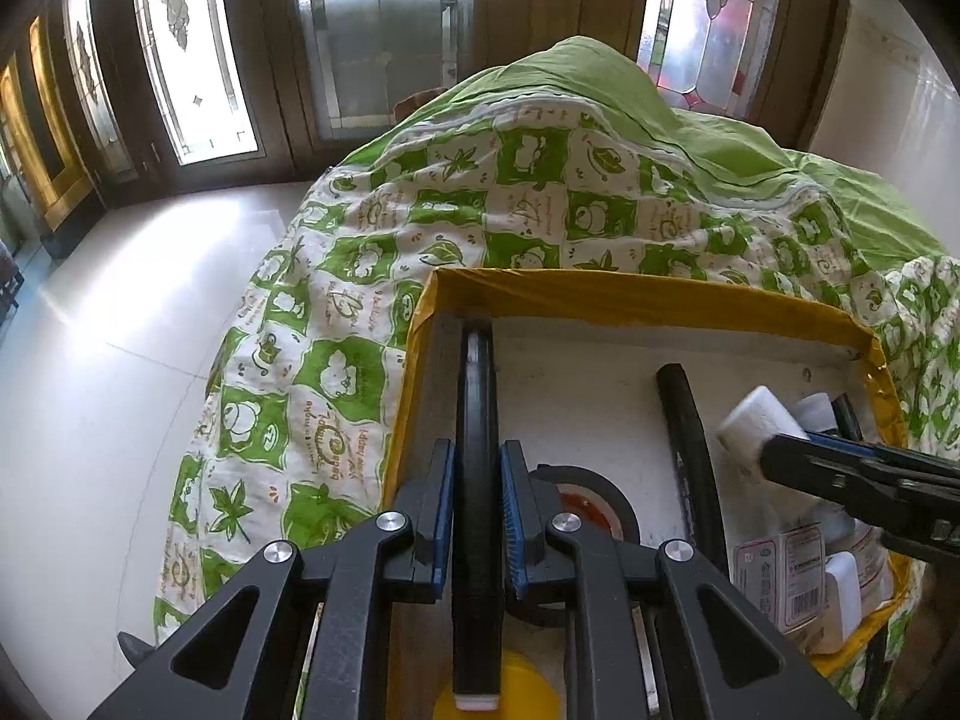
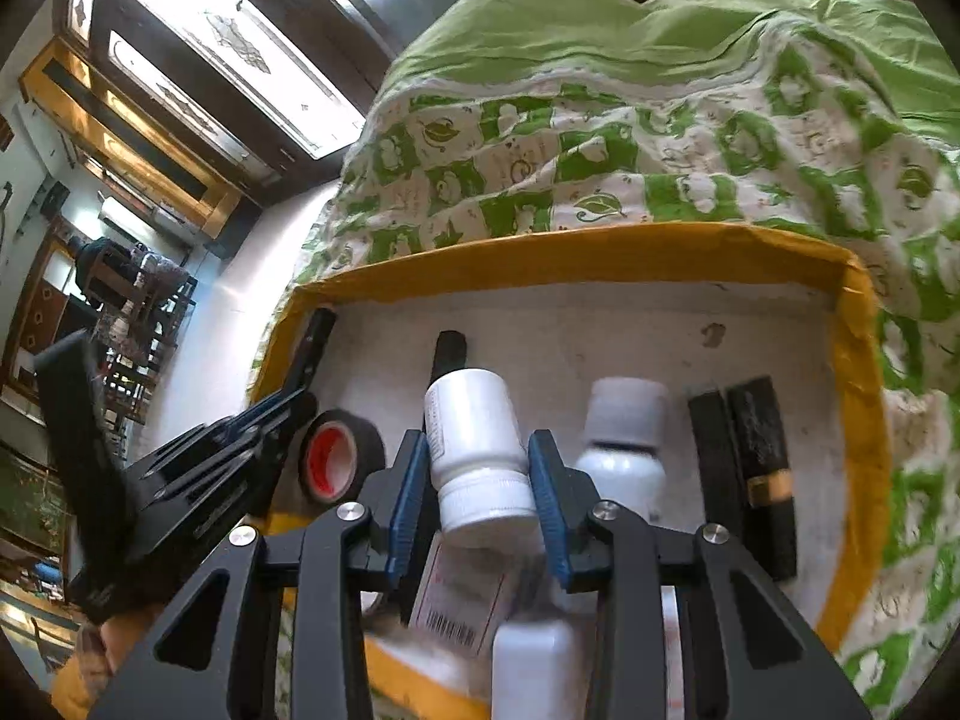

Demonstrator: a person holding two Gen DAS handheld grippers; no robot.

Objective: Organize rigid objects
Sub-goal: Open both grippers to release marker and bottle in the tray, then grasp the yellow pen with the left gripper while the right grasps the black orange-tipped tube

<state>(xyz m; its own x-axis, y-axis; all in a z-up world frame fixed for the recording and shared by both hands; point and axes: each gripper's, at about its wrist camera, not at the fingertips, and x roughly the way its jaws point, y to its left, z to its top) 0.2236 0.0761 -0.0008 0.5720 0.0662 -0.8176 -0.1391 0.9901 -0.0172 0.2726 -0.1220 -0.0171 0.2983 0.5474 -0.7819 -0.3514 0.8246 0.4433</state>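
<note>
A yellow-edged box with a white floor lies on a green patterned quilt. My left gripper is shut on a long black bar, which stands along the box's left wall. In the right wrist view my right gripper is shut on a white bottle, held over the box with its cap toward the camera. The same view shows the left gripper and the bar at the left. At the right of the left wrist view the right gripper carries the bottle.
In the box lie a black tape roll with a red core, a black marker, a second white bottle, two black blocks and a labelled packet. The quilt rises behind. White floor tiles lie to the left.
</note>
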